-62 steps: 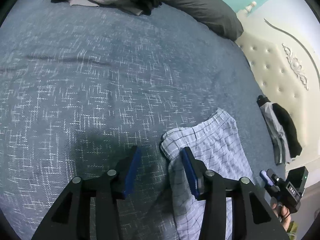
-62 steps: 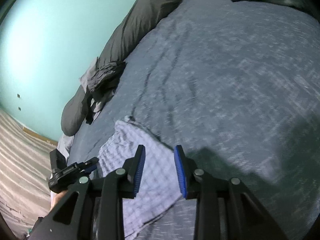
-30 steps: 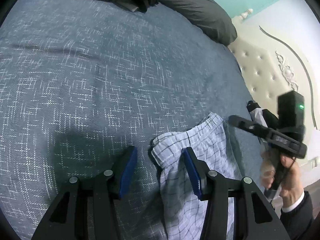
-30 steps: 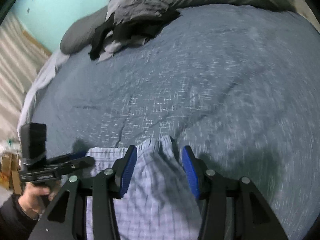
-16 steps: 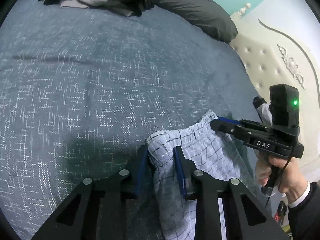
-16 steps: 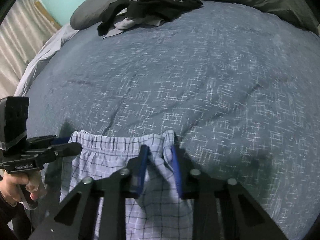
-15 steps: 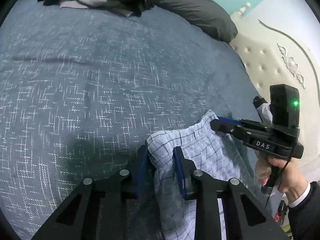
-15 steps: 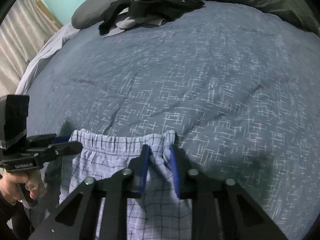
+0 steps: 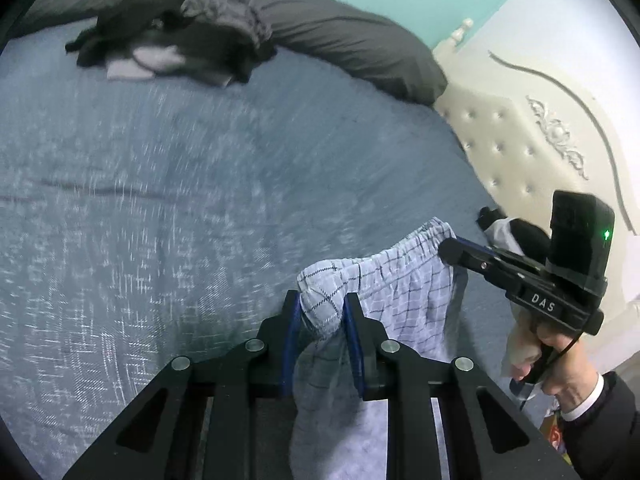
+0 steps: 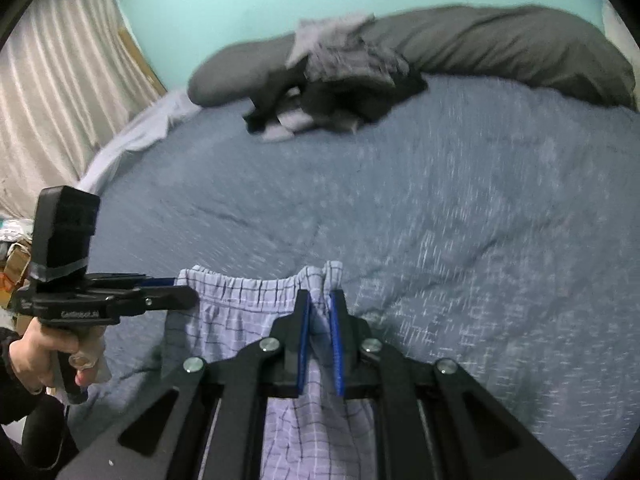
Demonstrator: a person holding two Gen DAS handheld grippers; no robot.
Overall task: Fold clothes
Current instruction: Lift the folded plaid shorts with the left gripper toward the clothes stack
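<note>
Both tools clamped on pale blue checked cotton shorts (image 9: 404, 280), left tool (image 9: 322, 316) and right tool (image 10: 319, 320) closing on opposite waistband corners, waistband strung between them, legs hanging below over grey-blue bed (image 9: 160, 200).

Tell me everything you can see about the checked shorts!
The shorts are thin, pale lilac-white cloth with dark check lines and a gathered stretchy waistband. They hang lifted off the blue bed cover, held by the waistband. The left gripper pinches one corner, its jaws closing on a bunched fold. The right gripper pinches the other corner, also closing. The rest droops below.
</note>
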